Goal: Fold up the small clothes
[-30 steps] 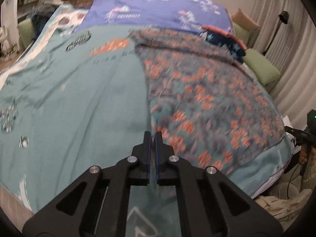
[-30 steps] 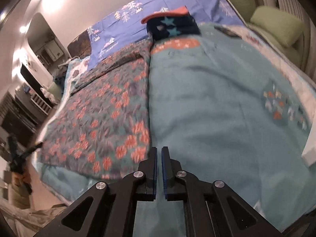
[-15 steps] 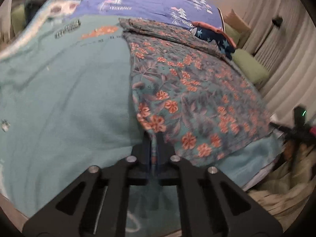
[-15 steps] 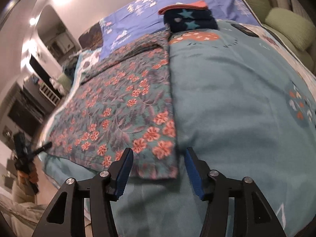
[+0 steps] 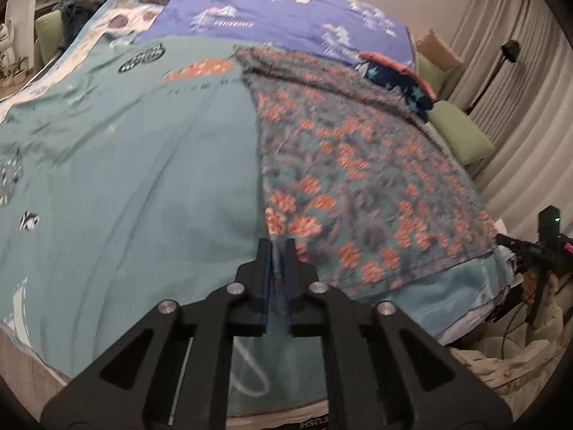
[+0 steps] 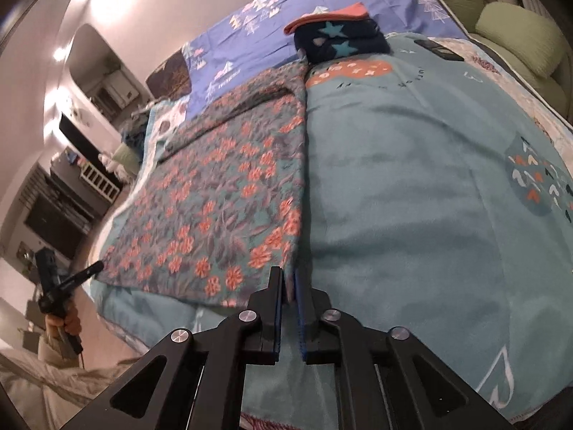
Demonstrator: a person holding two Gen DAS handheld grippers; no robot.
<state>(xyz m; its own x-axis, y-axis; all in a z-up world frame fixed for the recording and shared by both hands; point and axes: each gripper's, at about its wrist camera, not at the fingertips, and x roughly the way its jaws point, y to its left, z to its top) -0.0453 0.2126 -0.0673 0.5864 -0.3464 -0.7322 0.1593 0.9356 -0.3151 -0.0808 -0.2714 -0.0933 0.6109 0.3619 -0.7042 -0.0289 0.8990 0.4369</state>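
A flat floral-print garment in grey-teal cloth with orange flowers (image 5: 361, 179) lies on the teal blanket (image 5: 125, 165) covering the bed. The left tongs (image 5: 276, 247), just eased slightly, pinch its near corner. The right tongs (image 6: 289, 279) have just clenched on its other near corner.

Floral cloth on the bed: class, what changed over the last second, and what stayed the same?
The right gripper opened wide at the floral cloth's near corner, then closed on it. The left gripper sits at another corner, its jaws just opening slightly. Cloth and folded star garment stayed put.
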